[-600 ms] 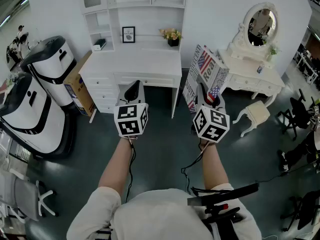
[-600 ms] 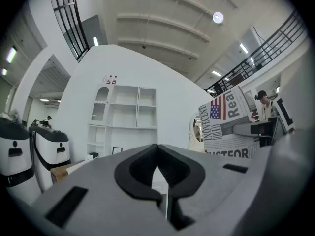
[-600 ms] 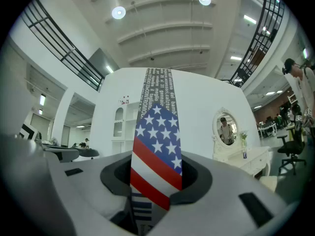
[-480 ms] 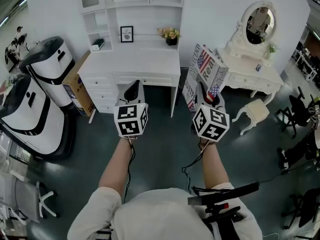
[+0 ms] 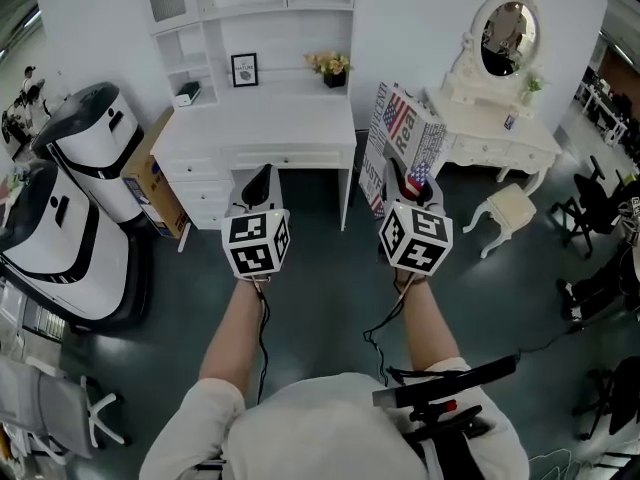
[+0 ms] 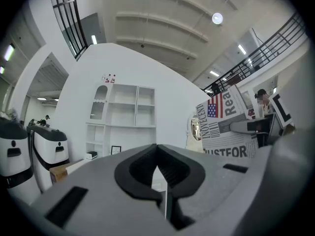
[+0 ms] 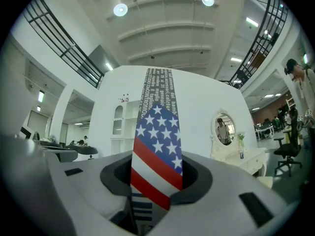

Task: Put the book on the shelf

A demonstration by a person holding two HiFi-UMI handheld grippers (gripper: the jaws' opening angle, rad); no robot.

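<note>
Now, right tool (image 5: 405, 184) clamped on book (image 5: 400, 133) (flag-printed), left tool (image 5: 259, 178) closed, empty.

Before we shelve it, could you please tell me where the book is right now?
In the head view the book is right of centre, upright in the right gripper, before the gap between the white desk and the dressing table.

light: bright, ceiling lamps (image 7: 120, 9) | shadows: soft | edges: fisheye-bent, dark corners
</note>
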